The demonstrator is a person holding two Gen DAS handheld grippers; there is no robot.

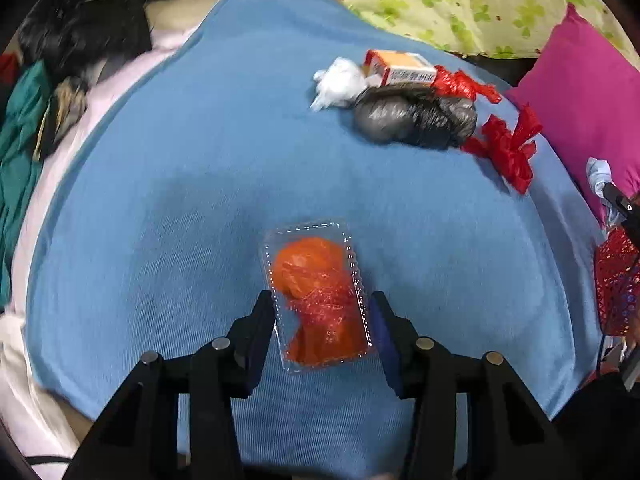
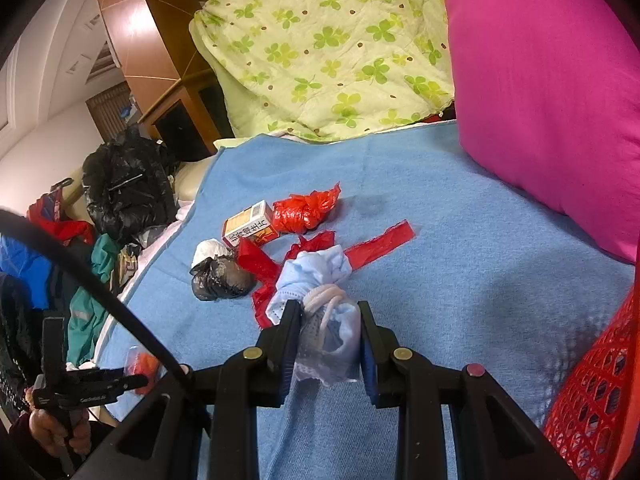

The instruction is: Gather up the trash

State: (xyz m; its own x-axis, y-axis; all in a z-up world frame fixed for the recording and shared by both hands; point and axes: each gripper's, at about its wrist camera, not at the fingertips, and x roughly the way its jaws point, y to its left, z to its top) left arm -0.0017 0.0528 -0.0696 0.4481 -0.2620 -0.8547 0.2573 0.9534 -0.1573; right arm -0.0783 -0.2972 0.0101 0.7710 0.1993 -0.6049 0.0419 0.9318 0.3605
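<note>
On the bed, a blue blanket [image 1: 160, 200] covers the top. The left gripper [image 1: 322, 320] has its fingers around a clear box [image 1: 318, 296] with an orange bag inside. The right gripper [image 2: 330, 330] holds a pale blue face mask bundle [image 2: 320, 304]. Past the clear box lie a gray bag [image 1: 416, 120], a white wad [image 1: 340, 82], a small carton [image 1: 400, 66] and red scraps [image 1: 508, 148]. A pink pillow [image 2: 552, 92] and a green leafy quilt [image 2: 328, 48] sit behind the blanket. A red basket [image 2: 600, 392] is near the right gripper.
</note>
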